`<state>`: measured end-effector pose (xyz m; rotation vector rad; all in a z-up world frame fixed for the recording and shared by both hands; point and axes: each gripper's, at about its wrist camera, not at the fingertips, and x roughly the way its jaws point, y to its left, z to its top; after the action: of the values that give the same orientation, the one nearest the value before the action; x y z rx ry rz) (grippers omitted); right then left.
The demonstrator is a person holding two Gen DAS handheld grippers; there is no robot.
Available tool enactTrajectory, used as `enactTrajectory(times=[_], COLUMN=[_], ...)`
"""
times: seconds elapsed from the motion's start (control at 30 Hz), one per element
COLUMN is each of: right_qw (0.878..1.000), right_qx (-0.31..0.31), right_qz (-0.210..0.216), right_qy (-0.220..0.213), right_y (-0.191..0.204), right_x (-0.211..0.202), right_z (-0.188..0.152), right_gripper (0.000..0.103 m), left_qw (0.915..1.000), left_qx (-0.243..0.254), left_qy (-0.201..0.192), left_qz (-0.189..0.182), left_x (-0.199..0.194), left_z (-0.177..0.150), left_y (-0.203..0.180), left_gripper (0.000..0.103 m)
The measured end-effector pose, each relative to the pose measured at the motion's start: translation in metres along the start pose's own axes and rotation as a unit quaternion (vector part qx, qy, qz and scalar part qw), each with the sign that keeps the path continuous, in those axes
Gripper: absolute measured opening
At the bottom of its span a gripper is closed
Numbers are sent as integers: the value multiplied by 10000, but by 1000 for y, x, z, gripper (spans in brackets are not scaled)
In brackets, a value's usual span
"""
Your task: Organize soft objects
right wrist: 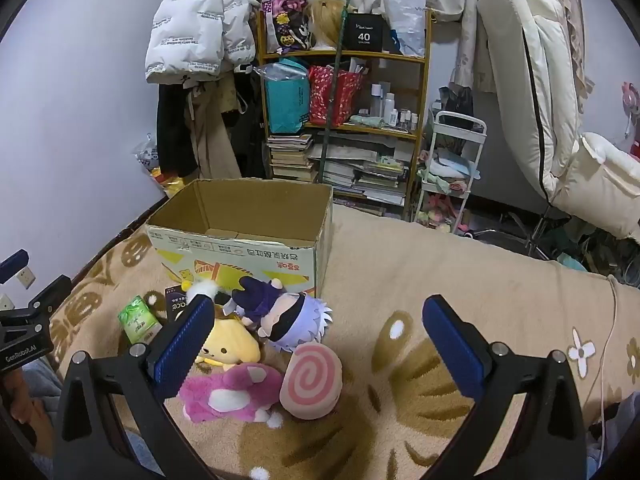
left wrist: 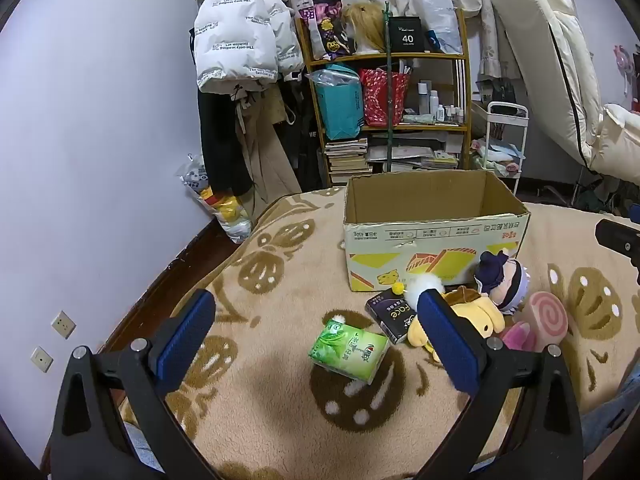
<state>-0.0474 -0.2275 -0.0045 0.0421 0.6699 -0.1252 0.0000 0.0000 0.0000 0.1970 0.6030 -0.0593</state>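
An open cardboard box (left wrist: 432,236) (right wrist: 240,248) stands on the beige patterned blanket. In front of it lie a yellow plush (left wrist: 480,316) (right wrist: 232,346), a doll with white hair and dark clothes (left wrist: 506,280) (right wrist: 288,316), a pink swirl roll cushion (left wrist: 546,316) (right wrist: 312,380) and a pink plush (right wrist: 228,392) (left wrist: 520,336). A green tissue pack (left wrist: 348,350) (right wrist: 138,320) and a dark tissue pack (left wrist: 390,314) (right wrist: 176,304) lie to their left. My left gripper (left wrist: 316,316) is open above the green pack. My right gripper (right wrist: 320,320) is open above the toys, holding nothing.
A wooden shelf (left wrist: 386,92) (right wrist: 344,92) with bags, bottles and books stands behind the bed. Coats hang at the left wall (left wrist: 236,40). A white cart (right wrist: 452,168) and a folded mattress (right wrist: 532,72) stand at the right. A white cable (right wrist: 610,320) runs over the blanket.
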Motion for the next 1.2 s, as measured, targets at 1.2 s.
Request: enactTrajectory(times=[1.2], right_qw=[9994], right_qx=[-14], right_qz=[-350], right_qy=[-54], right_y=[-2], right_x=[0], right_z=[0], right_gripper=[103], left_qw=[10000], left_qx=[19], left_qy=[-59], left_qz=[63], left_x=[-3], left_z=[4], left_y=[-3], left_gripper=[100])
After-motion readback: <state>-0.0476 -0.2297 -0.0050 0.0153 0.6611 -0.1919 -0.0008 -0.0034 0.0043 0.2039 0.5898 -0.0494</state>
